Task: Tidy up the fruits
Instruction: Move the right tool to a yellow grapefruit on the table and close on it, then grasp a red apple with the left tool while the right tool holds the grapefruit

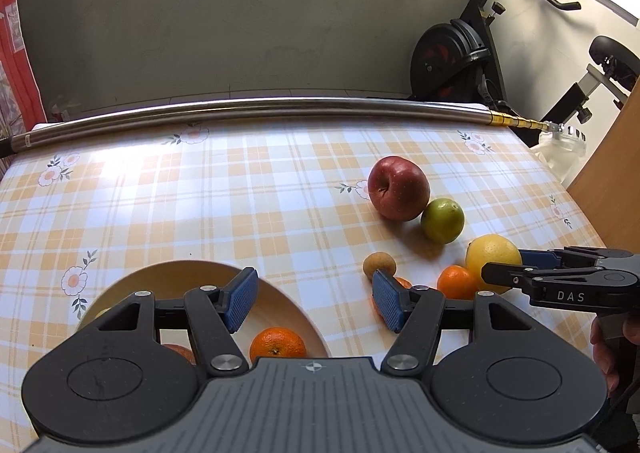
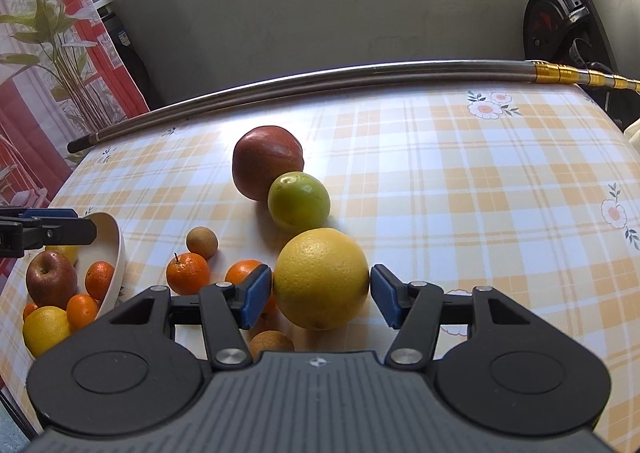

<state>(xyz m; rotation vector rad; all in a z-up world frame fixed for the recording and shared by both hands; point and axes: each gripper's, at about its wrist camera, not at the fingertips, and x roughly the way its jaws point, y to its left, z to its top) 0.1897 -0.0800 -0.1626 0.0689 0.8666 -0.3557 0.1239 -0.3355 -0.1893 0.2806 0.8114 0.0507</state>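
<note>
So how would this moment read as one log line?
right gripper: around yellow citrus | left gripper: open, empty | bowl: partly filled

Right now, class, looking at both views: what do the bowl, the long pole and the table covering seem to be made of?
Bowl: smooth matte cream, thin-walled; probably plastic or bamboo fibre, hard to tell.
Long pole: brushed silver metal with linear highlights, plus shiny gold-coloured rings at one end.
Table covering: glossy checked print with flowers; the glare suggests wipeable vinyl or oilcloth, not woven cloth.
</note>
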